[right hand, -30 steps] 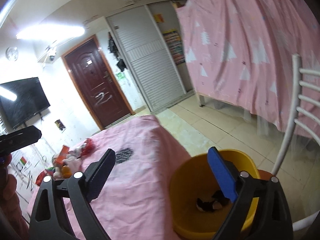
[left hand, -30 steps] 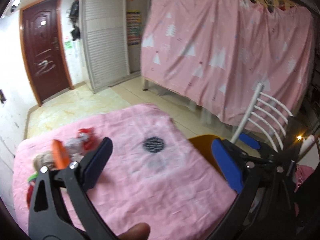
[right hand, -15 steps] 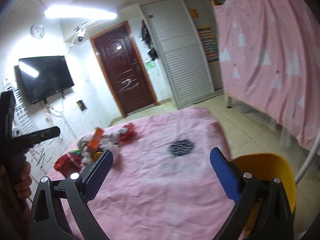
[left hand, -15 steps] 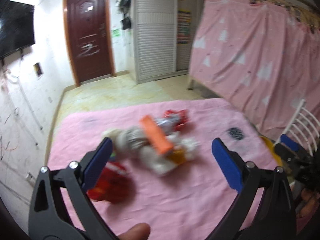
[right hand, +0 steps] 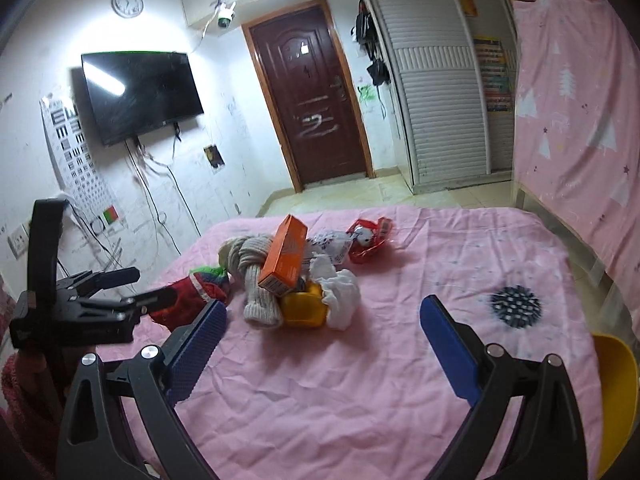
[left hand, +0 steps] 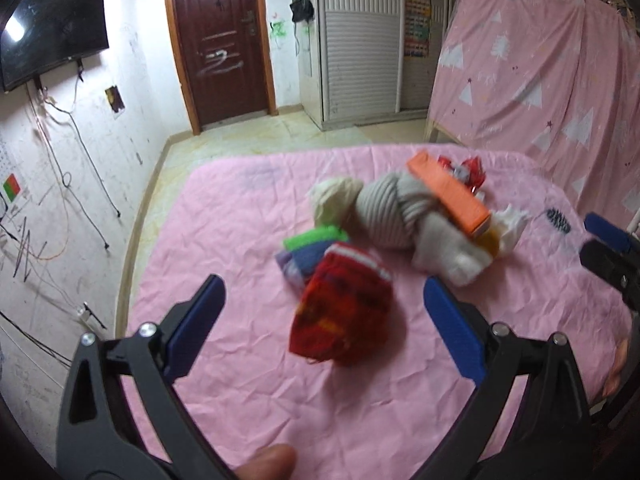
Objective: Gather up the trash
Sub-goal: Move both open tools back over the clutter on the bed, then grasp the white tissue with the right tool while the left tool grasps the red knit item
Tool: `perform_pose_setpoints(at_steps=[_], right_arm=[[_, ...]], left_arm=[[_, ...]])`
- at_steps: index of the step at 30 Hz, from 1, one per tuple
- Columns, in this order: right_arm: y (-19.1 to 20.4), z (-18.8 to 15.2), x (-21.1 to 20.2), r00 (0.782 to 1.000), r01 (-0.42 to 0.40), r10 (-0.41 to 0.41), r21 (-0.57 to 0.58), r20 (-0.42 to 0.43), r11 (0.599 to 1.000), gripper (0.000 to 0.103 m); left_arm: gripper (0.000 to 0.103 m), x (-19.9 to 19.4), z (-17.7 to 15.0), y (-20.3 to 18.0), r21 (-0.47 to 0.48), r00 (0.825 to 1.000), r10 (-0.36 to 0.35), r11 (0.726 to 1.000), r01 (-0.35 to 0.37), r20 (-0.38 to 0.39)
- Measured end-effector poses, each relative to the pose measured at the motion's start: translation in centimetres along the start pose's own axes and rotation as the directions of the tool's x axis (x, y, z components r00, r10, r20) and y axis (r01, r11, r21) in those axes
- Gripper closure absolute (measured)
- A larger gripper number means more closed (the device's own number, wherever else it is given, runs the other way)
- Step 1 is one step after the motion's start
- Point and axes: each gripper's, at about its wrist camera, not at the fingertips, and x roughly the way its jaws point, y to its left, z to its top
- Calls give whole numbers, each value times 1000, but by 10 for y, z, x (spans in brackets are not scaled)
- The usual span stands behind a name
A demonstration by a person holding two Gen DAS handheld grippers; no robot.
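Note:
A pile of items lies on the pink-covered table (left hand: 248, 208): a red knitted piece (left hand: 344, 312), a grey knitted roll (left hand: 388, 208), an orange box (left hand: 448, 192), white crumpled tissue (right hand: 340, 292), a yellow object (right hand: 302, 310) and a red wrapper (right hand: 368, 240). My left gripper (left hand: 322, 318) is open and empty, its jaws either side of the red knitted piece, just above it. My right gripper (right hand: 322, 334) is open and empty, short of the pile. The left gripper also shows in the right wrist view (right hand: 120, 284).
A yellow bin (right hand: 618, 384) sits off the table's right edge. A dark round mark (right hand: 516, 306) is on the cloth. Pink curtain (left hand: 560, 80) to the right, a door (left hand: 220, 40) and a wall TV (right hand: 140, 92) beyond.
Both grippers swung left from the yellow bin toward the pile. The left gripper has come down close over the red knitted piece. Both stay open.

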Motion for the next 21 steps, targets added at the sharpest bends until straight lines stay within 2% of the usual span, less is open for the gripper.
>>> perform_pose_setpoints(at_steps=[1,3,5,6,9,11,13,14,16,20,21], right_arm=[[2,3,8,1000,18,-18,3,-16,1000,12],[1,6,17,999,31,-31,11,-38,999,12],[-1,9,30,996,53,-52,16,-68,998,12],[-2,10,36,995,60,-58,20,-87,998,12],[-5,11,47,992,67,-63,31,-111,997,12],[-7,12,52,991,67,-62,38,-123,997,12],[-8,12,60,988,71,-65,43,-142,997,16],[-9,12,64,986,73,-66,45,-154,996,20],[-10,11,70,982,81,-71,48,-177,996,40],[-16,11,76,979,67,-53,68,-198,995,54],[-18,11,76,978,68,-52,70,-201,995,64]], left_arm=[[8,4,-3,2,-1,1000,-9,1000,9,-11],[15,9,-6,3,3,999,-30,1000,30,-21],[32,15,-10,2,10,998,-58,998,58,-39],[36,17,-11,2,11,996,-75,997,76,-47],[58,22,-14,0,16,992,-111,994,112,-59],[81,24,-16,0,14,990,-126,992,127,-62],[90,25,-17,2,4,988,-142,990,143,-62],[92,26,-18,2,0,987,-151,988,151,-62],[93,26,-19,3,-12,983,-171,985,171,-61],[94,25,-19,4,-20,982,-178,984,178,-60],[94,25,-19,3,-21,982,-180,984,179,-60]])
